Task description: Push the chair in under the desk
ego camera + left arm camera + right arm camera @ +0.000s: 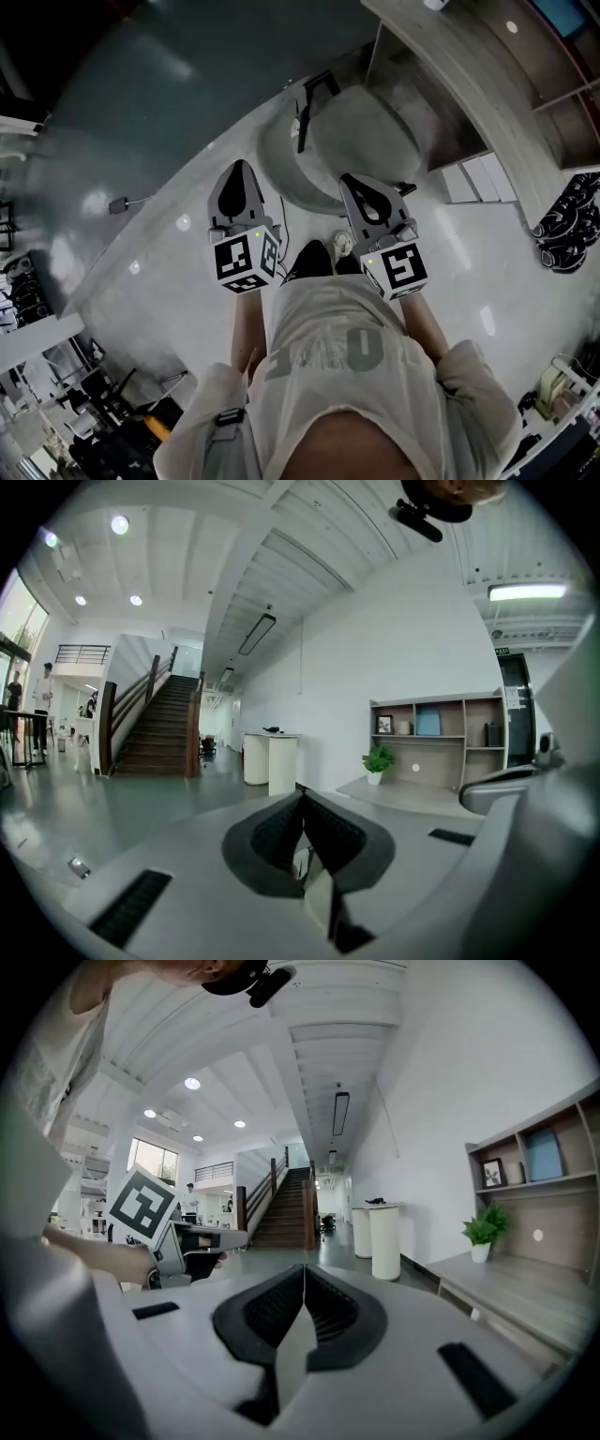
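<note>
Showing chair (361, 141) blurry, desk (469, 94) cut off top-rt in head view.

Grey chair (366, 136); pale wood-grain bench (469, 75); black-and-white square markers on grey left gripper (239, 173) and right gripper (356, 186).
</note>
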